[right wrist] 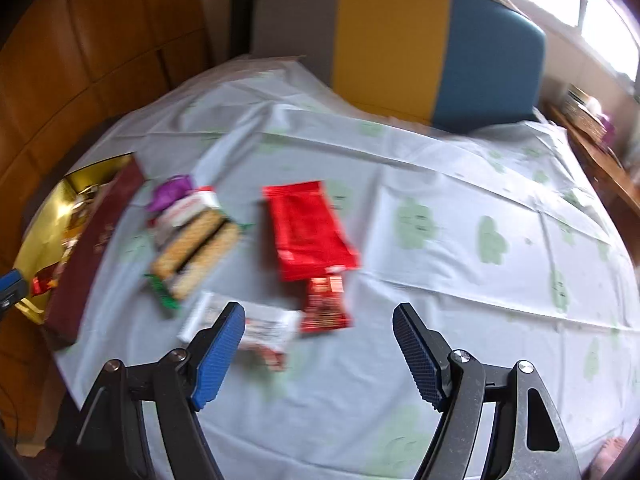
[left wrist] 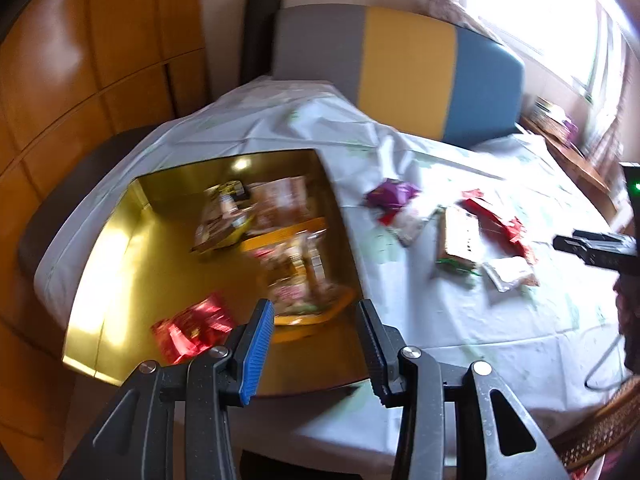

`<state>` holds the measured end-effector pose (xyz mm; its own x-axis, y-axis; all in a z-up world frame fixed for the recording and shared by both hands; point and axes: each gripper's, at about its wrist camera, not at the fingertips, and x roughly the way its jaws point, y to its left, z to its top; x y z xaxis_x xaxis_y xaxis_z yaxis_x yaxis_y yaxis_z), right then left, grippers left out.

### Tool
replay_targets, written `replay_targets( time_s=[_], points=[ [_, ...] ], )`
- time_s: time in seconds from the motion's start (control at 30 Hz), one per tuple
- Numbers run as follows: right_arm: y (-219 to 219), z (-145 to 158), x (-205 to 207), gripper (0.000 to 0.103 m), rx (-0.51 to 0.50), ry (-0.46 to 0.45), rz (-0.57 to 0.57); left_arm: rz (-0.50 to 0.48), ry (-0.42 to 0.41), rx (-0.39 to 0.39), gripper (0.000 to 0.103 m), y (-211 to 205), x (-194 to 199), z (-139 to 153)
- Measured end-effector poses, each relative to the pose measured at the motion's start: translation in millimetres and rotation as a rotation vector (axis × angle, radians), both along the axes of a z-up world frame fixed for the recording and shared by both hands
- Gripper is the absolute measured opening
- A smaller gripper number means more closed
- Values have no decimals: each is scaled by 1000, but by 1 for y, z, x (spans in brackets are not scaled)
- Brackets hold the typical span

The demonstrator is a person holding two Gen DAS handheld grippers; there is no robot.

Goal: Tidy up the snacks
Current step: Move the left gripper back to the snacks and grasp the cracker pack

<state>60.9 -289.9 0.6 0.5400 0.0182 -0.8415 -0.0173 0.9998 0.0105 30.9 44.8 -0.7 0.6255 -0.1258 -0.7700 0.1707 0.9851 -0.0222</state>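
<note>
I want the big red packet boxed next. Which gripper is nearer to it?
Right. The right gripper hovers just short of the big red packet, jaws open. The left gripper is over the gold box.

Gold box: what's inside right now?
The gold box holds several snack packets: a red packet near the front, and a blurred pile of wrapped snacks on an orange tray. The left gripper hides the front edge; labels are too blurred to read.

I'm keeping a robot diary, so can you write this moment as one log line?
left gripper: open, empty, over gold box | right gripper: open, empty, above white packet | loose on tablecloth: red packet, biscuit pack
</note>
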Motion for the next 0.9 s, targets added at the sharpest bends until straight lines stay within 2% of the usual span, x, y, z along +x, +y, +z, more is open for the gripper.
replay_targets(
  time_s=[0.2, 0.53, 0.63, 0.7, 0.9],
  points=[
    [-32, -11, 6, 77, 94, 29, -111, -139, 21, 2, 43, -43, 15, 5],
    [-40, -6, 9, 80, 167, 25, -154, -308, 127, 1, 45, -116, 63, -21],
    [-40, -4, 9, 81, 179, 21, -153, -334, 165, -11, 52, -132, 76, -32],
    [-40, -2, 9, 81, 184, 19, -150, -349, 182, -15, 61, -140, 83, -40],
    [-39, 1, 9, 82, 191, 4, -139, -362, 191, 16, 62, -162, 104, -56]
  ],
)
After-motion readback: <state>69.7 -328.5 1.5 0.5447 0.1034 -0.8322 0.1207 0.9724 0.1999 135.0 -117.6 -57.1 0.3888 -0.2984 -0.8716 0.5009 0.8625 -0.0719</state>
